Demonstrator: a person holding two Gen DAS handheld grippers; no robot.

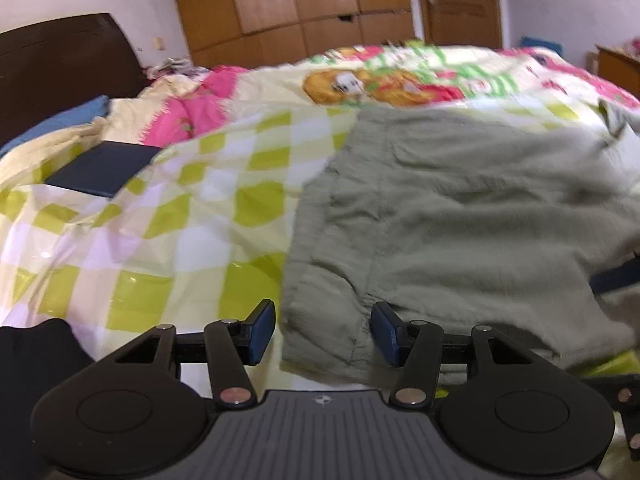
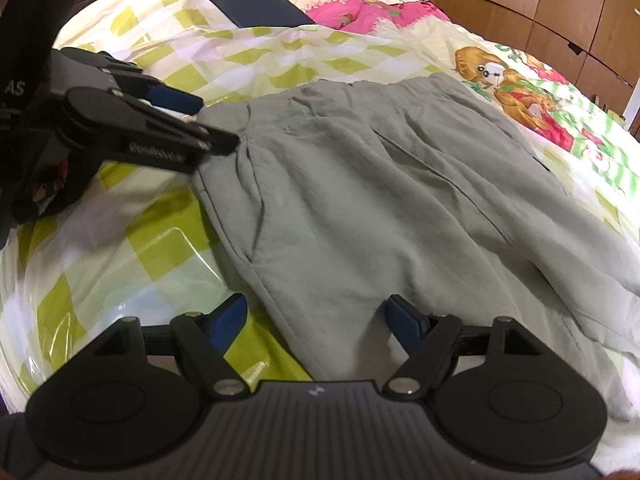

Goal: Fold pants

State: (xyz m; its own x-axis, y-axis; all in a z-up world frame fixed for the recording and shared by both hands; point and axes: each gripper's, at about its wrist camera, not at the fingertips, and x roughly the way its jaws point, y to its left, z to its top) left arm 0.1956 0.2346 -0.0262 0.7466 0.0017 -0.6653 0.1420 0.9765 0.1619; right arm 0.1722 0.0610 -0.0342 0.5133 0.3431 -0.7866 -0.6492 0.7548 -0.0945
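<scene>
The pants (image 1: 460, 216) lie spread on the quilt (image 1: 168, 216), filling the centre and right of the left wrist view and the centre of the right wrist view. A flat book (image 1: 102, 170) rests on the quilt at the left of the frame, well apart from the pants. Behind the bed, a wardrobe (image 1: 288, 4) spans the top centre, with a door (image 1: 460, 0) to its right. In the right wrist view the left gripper (image 2: 208, 128) sits at the upper left, at the pants' waist edge.
</scene>
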